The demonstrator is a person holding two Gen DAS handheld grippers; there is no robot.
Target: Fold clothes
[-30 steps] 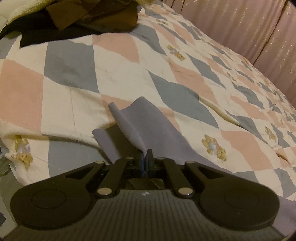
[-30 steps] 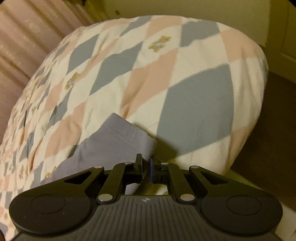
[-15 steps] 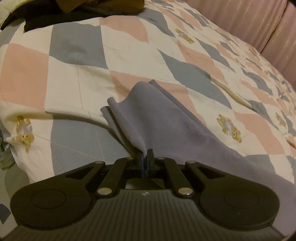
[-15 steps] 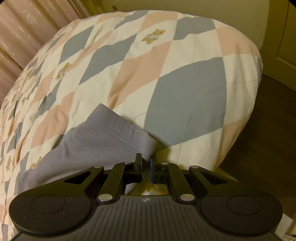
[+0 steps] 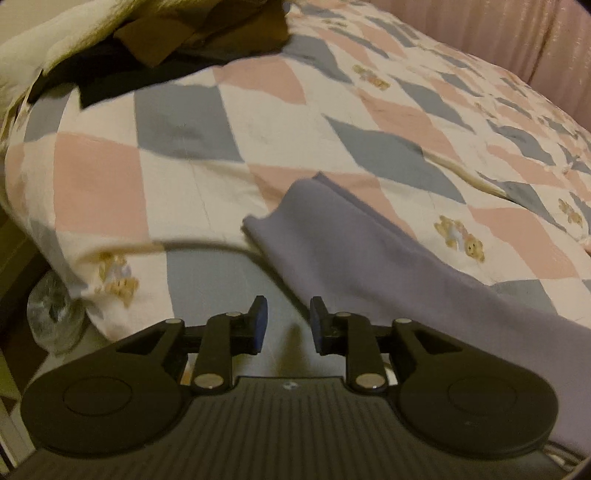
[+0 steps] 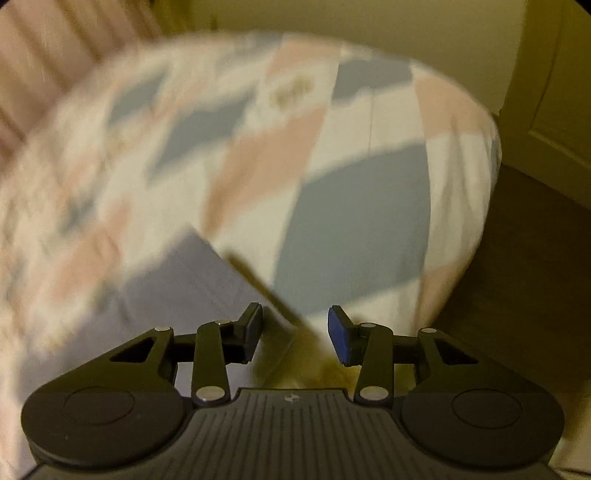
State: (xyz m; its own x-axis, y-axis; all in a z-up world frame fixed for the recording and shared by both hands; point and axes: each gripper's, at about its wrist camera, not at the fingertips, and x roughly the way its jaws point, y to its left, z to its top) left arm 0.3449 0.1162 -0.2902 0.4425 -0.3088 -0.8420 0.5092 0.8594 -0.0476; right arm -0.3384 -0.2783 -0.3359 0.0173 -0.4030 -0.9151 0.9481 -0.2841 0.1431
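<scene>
A grey-lilac garment (image 5: 369, 254) lies flat on the checked quilt (image 5: 177, 110), running from the bed's near edge toward the right. My left gripper (image 5: 285, 321) is open and empty, just in front of the garment's near left edge. In the blurred right wrist view the same garment (image 6: 192, 280) lies at the lower left, with its hemmed end toward the bed's corner. My right gripper (image 6: 295, 330) is open and empty, with its left finger over the garment's edge.
A pile of brown, black and cream clothes (image 5: 177, 40) sits at the far left of the bed. A pink curtain (image 5: 498, 29) hangs behind the bed. A clear plastic object (image 5: 51, 314) lies on the floor at left. Dark floor (image 6: 524, 280) and a door lie right of the bed.
Both grippers have opened and let go of the garment, which now lies on the quilt. Both have pulled back a little; the right view is blurred by motion.
</scene>
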